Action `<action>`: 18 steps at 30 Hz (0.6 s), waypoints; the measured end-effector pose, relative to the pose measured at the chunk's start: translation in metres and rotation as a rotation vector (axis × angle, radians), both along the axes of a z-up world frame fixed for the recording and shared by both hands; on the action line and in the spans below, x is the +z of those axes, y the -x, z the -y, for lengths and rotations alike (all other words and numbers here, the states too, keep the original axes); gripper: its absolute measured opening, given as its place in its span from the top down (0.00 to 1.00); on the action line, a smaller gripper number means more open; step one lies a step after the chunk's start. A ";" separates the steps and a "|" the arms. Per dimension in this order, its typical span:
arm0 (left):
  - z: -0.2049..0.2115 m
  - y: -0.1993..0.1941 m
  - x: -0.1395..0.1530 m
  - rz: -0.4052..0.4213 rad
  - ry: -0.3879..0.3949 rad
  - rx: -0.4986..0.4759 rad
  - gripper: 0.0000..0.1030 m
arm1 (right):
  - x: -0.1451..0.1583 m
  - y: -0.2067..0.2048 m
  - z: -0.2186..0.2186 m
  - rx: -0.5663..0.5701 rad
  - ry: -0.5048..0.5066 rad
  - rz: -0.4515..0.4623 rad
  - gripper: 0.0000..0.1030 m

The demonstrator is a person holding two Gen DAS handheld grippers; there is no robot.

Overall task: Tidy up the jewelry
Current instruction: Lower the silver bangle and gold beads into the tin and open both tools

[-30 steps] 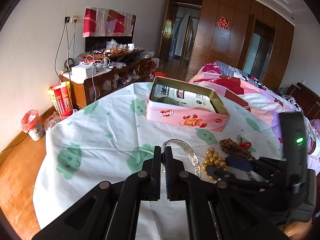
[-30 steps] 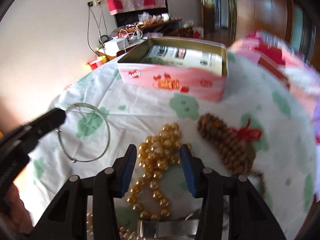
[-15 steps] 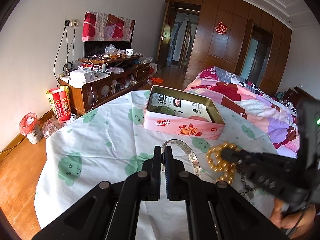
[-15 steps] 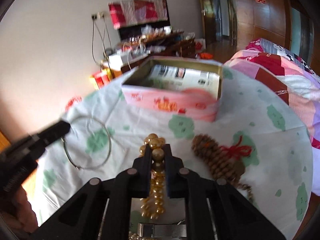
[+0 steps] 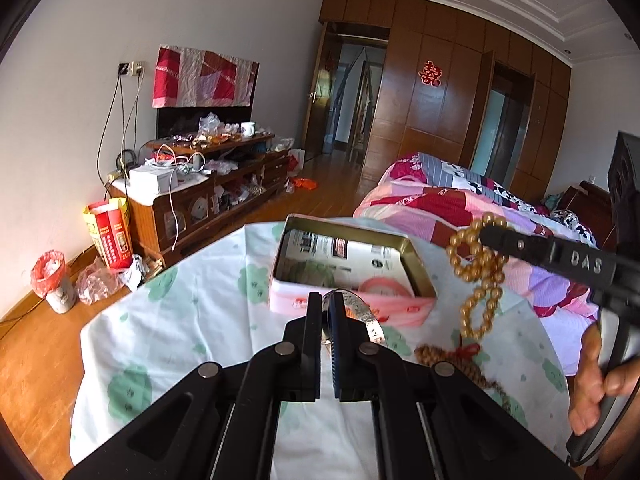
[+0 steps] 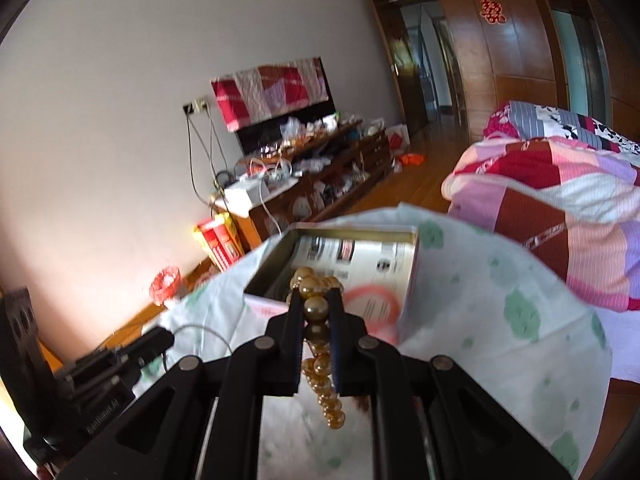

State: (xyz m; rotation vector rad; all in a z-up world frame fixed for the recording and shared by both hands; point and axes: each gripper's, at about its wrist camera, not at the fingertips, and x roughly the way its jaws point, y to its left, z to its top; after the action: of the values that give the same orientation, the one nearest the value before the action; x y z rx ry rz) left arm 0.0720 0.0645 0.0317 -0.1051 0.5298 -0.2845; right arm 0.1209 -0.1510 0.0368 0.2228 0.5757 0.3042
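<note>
- Bedroom setting: a round table (image 5: 192, 320) under a white cloth with green prints, and on it a pink rectangular tin (image 5: 348, 276) standing open with no lid on it.
- Inside the tin lies printed paper or packaging with black and white labels; a pink and red ring shape shows at its near end. What else is in it I cannot tell.
- The gold bead strand (image 6: 318, 336) is pinched in the right gripper (image 6: 316, 320), whose jaws are pressed onto the beads; some beads bunch above the tips and the rest hang below in loops, clear of the cloth.
- From the left wrist view that strand (image 5: 478, 276) hangs in the air to the right of the tin, close to its right wall, not inside it.
- The left gripper (image 5: 328, 316) is pressed together on a silver bangle (image 5: 362, 314), a thin hoop that arcs away from the tips in front of the tin's near wall.
- A brown wooden bead string (image 5: 452, 356) with a red knot lies on the cloth, to the right of the left gripper and below the hanging gold strand.
- A person's hand (image 5: 596, 384) grips the right tool's handle at the right edge.
- Beyond the table: a cluttered wooden cabinet (image 5: 200, 192), a red and yellow bag (image 5: 110, 232) beside it on the floor, a small bin with a red liner (image 5: 52, 280), a bed with a patchwork quilt (image 5: 460, 204), and brown wardrobe doors (image 5: 436, 92).
</note>
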 end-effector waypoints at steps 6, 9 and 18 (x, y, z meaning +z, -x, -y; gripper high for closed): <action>0.010 -0.029 0.007 0.021 0.016 -0.014 0.98 | 0.015 -0.035 0.010 -0.013 -0.030 0.032 0.87; 0.018 -0.049 0.006 0.028 0.017 -0.021 0.98 | 0.015 -0.055 0.010 -0.025 -0.026 0.032 0.87; 0.042 -0.113 -0.008 0.032 -0.002 -0.041 0.98 | -0.027 -0.113 0.018 -0.054 -0.014 -0.078 0.87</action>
State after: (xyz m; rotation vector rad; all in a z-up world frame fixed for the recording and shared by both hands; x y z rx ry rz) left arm 0.1850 0.0222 0.0240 -0.0878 0.5004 -0.3253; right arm 0.2335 -0.1687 0.0093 0.2647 0.6442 0.2481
